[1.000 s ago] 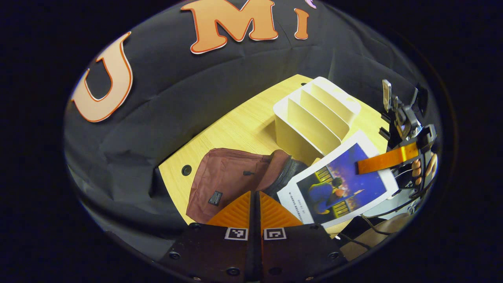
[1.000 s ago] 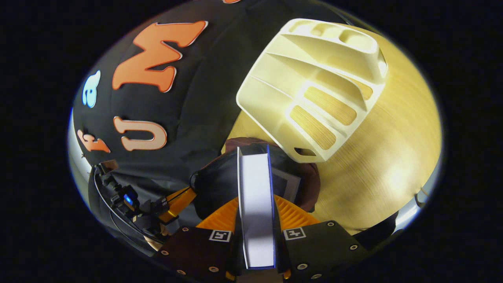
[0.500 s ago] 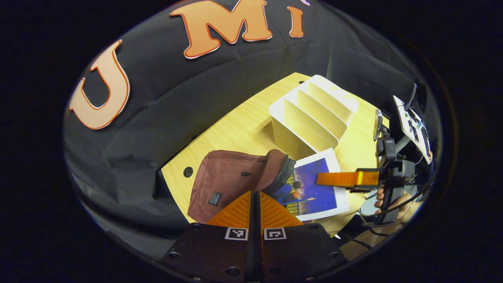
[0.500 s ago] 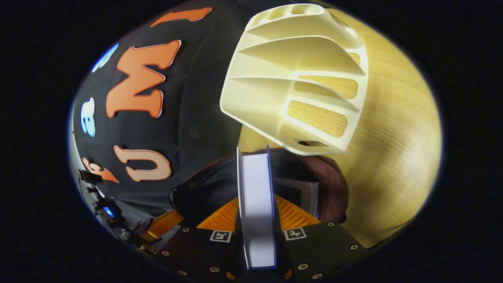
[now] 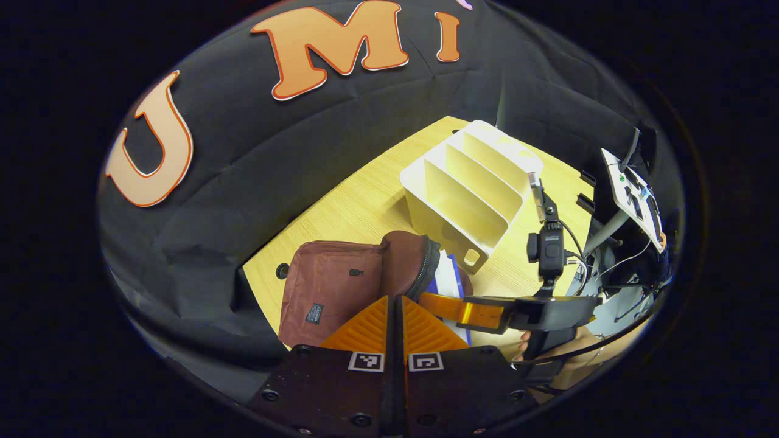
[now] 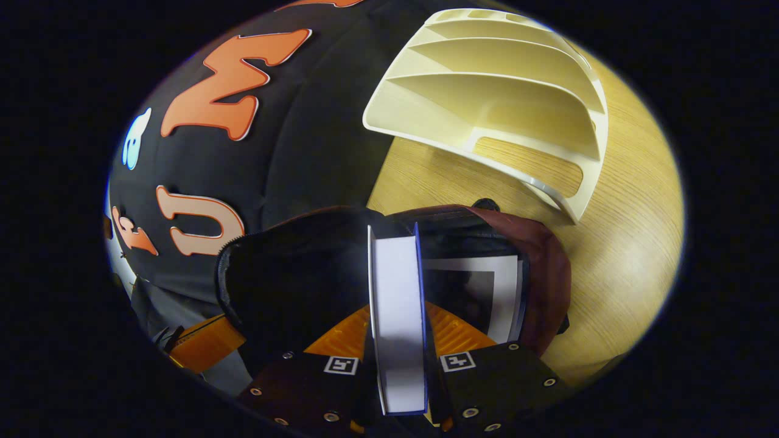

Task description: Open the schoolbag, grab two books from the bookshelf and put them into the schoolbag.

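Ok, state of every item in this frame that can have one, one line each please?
schoolbag: unzipped, mouth open, lying on the table.
bookshelf: empty, every slot bare.
held book: clamped edge-on in the right gripper, partly inside the bag's mouth.
second book: already lying inside the bag.
left gripper: shut, holding nothing.

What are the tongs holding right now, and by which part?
The right tongs clamp a book by its two covers, page edge facing the camera, over the open schoolbag. The left tongs are shut, holding nothing.
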{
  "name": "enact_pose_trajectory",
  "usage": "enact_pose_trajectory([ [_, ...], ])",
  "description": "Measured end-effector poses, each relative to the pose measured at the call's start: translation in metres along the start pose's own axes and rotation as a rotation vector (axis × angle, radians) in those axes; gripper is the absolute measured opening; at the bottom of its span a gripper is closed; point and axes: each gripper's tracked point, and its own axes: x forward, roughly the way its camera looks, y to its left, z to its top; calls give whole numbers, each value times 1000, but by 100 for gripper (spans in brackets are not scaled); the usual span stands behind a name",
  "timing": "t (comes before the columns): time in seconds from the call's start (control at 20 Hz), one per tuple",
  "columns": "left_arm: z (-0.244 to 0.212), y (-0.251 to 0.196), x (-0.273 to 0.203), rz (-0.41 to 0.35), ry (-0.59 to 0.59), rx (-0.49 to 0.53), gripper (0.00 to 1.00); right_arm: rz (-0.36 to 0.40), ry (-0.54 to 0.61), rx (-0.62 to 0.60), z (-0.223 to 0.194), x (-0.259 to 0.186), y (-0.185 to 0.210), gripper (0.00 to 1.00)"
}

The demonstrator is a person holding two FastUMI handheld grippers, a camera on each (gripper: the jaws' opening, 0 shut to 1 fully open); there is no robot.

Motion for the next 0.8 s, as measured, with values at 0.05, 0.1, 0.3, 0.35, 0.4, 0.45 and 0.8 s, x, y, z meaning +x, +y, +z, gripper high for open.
enact_pose_trajectory([
  [0.05,0,0,-2,6,2,15,0,-36,2,-8,-3,3,-2,35],
  [0.1,-1,0,-1,13,6,25,0,-87,24,-30,-7,6,-6,38],
  [0.3,-9,3,0,7,14,-11,1,-264,105,-130,-14,6,-30,71],
  [0.35,-13,4,1,0,14,-26,1,-284,116,-140,-16,4,-30,78],
  [0.4,-13,5,1,-7,12,-43,1,-293,124,-150,-15,-1,-30,94],
  [0.45,-13,7,0,-7,7,-54,1,-292,134,-162,-16,-5,-28,97],
  [0.8,-19,-1,1,-34,-7,-71,1,-245,143,-204,4,-43,-32,98],
])
